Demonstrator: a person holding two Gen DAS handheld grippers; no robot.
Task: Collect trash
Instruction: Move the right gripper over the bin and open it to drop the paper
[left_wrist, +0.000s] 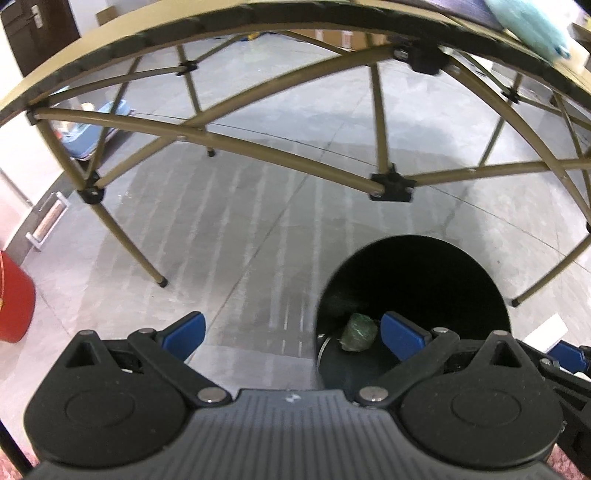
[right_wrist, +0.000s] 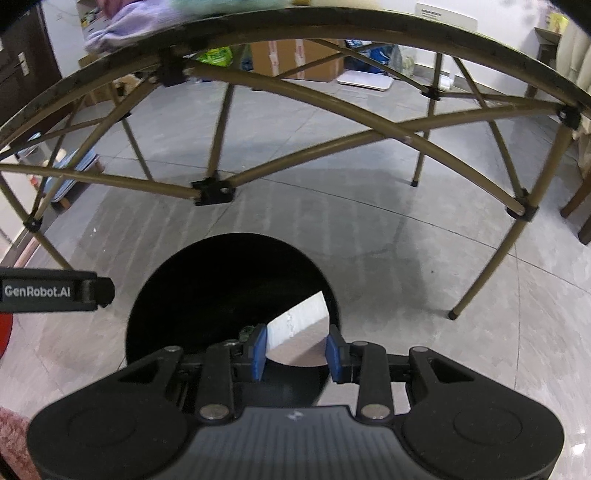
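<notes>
Both views look steeply down past the near edge of a folding table onto the grey tile floor, where a black cylindrical trash bin stands upright beside the table's near legs, its long axis vertical and its open mouth facing straight up.

Done so far, as judged from the bin's contents: at least one item is already inside. A crumpled green wad lies on the bin's bottom against the near wall; it is roughly round, so no clear long axis can be given. A pale flat shape also shows inside the bin in the right wrist view; whether it is a scrap or a reflection cannot be told.

Left tongs: wide apart and empty, with the right pad over the bin mouth and the left pad over bare floor.

Right tongs: drawn in to their narrowest, a small gap remaining between the blue pads, nothing seen between them. They hang over the near rim of the bin.

Remaining: soft items, one pale green and one lilac, rest at the table's near edge, blurred. Whether they count as trash cannot be told. With both tongs empty, the next collection appears not yet begun.
</notes>
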